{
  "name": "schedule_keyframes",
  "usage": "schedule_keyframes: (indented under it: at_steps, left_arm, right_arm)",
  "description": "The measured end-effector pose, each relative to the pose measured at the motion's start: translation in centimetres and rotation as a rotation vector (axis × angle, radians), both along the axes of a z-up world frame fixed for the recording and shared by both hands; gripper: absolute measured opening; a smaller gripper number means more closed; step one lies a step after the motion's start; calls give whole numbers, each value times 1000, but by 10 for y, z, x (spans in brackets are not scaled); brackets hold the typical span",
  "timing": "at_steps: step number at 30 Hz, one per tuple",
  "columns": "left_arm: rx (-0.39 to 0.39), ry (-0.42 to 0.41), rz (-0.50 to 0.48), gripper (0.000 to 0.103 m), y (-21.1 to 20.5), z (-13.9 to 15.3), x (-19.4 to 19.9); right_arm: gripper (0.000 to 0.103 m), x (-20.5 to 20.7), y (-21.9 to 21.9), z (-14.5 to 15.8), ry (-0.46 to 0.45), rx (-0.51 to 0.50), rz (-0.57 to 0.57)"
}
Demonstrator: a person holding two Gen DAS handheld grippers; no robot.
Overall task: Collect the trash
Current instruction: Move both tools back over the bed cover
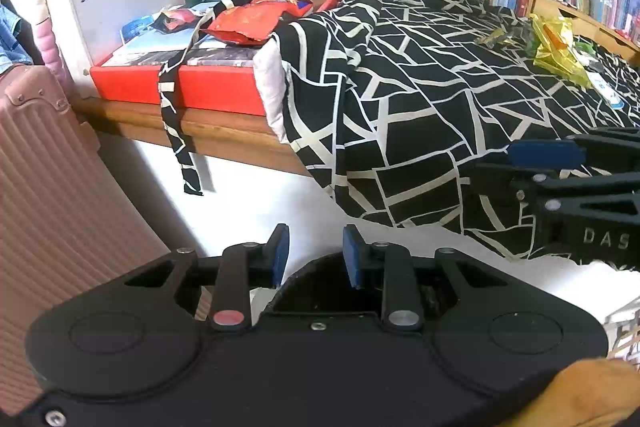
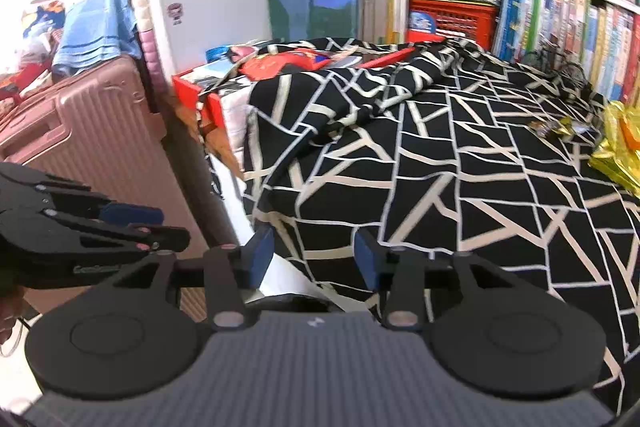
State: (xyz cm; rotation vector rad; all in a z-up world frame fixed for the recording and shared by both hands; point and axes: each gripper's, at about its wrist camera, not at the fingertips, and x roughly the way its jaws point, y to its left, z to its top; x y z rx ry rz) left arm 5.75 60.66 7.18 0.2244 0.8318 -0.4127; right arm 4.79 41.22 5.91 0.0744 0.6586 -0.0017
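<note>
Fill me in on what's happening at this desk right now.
A person holds a two-finger gripper in each hand in front of a desk draped in a black-and-white cloth. Both the left gripper and right gripper are open and empty. Trash still lies uncollected: a red snack bag at the far left, yellow wrappers on the right.

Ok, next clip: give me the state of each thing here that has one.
Left gripper: fingers apart, nothing between them.
Right gripper: fingers apart, holding nothing.
Red snack bag: crumpled, lying on the red box.
Yellow wrappers: crumpled, lying on the patterned cloth.
Pink suitcase: upright, closed.
</note>
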Motion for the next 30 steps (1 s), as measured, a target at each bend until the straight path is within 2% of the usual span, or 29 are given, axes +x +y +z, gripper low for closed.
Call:
schedule_keyframes:
  at_steps: [8,10,13,16,19,24,26,30]
  left_arm:
    - [4,-11,-70,30,-19,7,-1]
    - [2,-6,-89,30,-27,16,0]
    - [-41,-3,-170,30,-44,39,3]
    - [-44,-57,-294,30,-65,70,1]
    - [-70,-59,-380,30,-85,104,5]
    - [-150,-102,-512,30,-115,179,9]
    - [-160,-149,-556,30,-128,214,10]
    - [-197,-255,-652,30,-163,278,14]
  right_arm:
    - [65,-14,-15,8,8,-8,-73]
    - [71,-22,-19,18,-11,-25,-90]
    - [75,-33,-29,39,-40,-30,-124]
    - [80,-46,-43,65,-74,-19,-161]
    - [81,-57,-61,97,-101,12,-203]
    - [83,-76,-92,167,-168,42,-270]
    - [87,-81,-106,200,-207,29,-285]
    - [88,-86,-136,260,-289,-37,-342]
